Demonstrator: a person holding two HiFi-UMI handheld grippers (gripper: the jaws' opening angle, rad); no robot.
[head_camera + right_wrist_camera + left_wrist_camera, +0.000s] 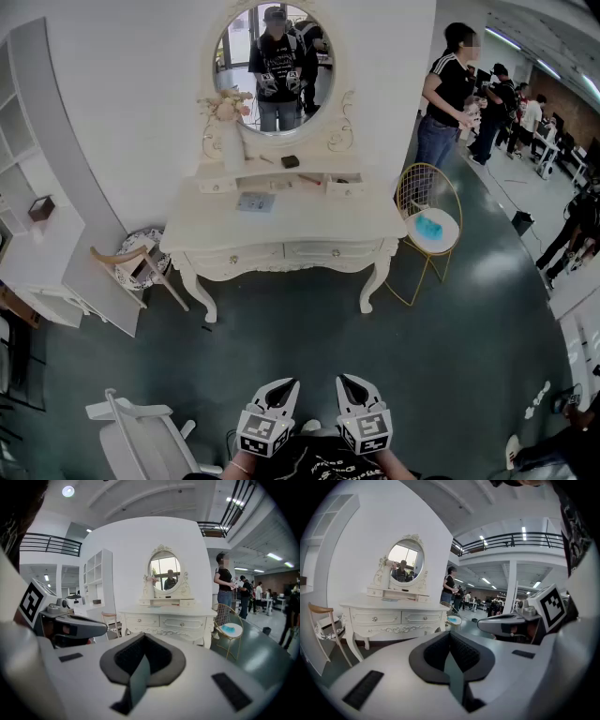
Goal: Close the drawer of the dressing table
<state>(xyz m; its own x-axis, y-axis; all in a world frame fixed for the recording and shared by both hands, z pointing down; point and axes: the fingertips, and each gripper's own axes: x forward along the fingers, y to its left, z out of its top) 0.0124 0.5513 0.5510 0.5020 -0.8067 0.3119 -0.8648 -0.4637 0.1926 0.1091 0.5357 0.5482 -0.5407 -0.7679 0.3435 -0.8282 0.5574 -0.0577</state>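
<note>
Floor [300,337]: dark, centre frame.
Counter [309,220]: white, upper centre, below round mirror [274,66].
Left gripper [284,384]: jaws together, empty.
Right gripper [349,381]: jaws together, empty.

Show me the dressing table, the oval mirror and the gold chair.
dressing table [319,217]: head view, bare tabletop.
oval mirror [272,66]: head view, glass centre.
gold chair [452,225]: head view, white seat.

Floor: we see a dark green floor [281,337], and the white dressing table [309,225] stands on it.
Table top: a blue-grey sheet [255,202] lies flat near the middle.
Back shelf [267,172]: a white vase of flowers [231,141] at its left, a small dark box [290,161] near its middle.
Round chair [451,217]: just beside the table, with a blue cloth [429,227] on its seat.
</note>
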